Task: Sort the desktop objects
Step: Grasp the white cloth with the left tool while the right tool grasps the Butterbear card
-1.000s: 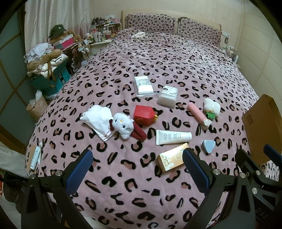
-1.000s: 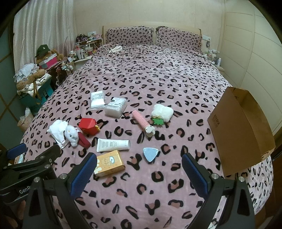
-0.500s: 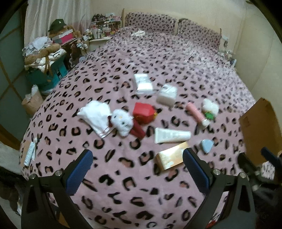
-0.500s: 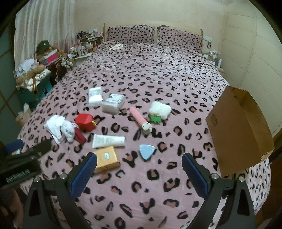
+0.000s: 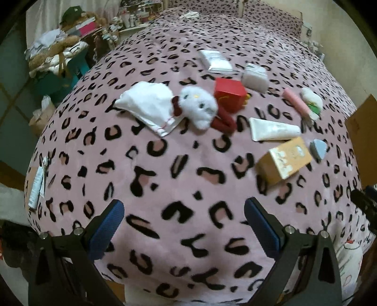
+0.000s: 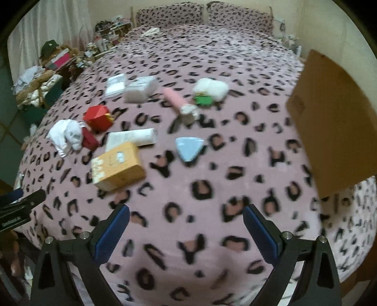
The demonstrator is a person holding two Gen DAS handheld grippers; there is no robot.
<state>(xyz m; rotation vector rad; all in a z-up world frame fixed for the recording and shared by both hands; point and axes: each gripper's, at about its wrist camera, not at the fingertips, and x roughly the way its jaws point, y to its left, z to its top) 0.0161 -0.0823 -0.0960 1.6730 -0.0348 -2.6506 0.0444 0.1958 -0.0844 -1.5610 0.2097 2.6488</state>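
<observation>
Small objects lie on a pink leopard-print bed (image 5: 165,179). In the left wrist view: a white cloth (image 5: 148,106), a white cat plush (image 5: 200,106), a red box (image 5: 228,94), a white tube (image 5: 271,129), a tan box (image 5: 285,157), a blue wedge (image 5: 318,147), a pink tube (image 5: 297,102). My left gripper (image 5: 183,226) is open, empty, above the near bed edge. My right gripper (image 6: 186,230) is open, empty, short of the tan box (image 6: 117,164) and blue wedge (image 6: 188,147). An open cardboard box (image 6: 329,127) stands at the right.
White packets (image 5: 216,60) and a white wrapped block (image 5: 255,75) lie farther back, with a white fluffy item with green tag (image 6: 211,90). Cluttered shelves and bags (image 5: 59,54) stand left of the bed. Pillows (image 6: 205,14) are at the headboard.
Both grippers have moved forward and lower toward the bed, so the objects look larger and nearer. Both stay open. No object has moved.
</observation>
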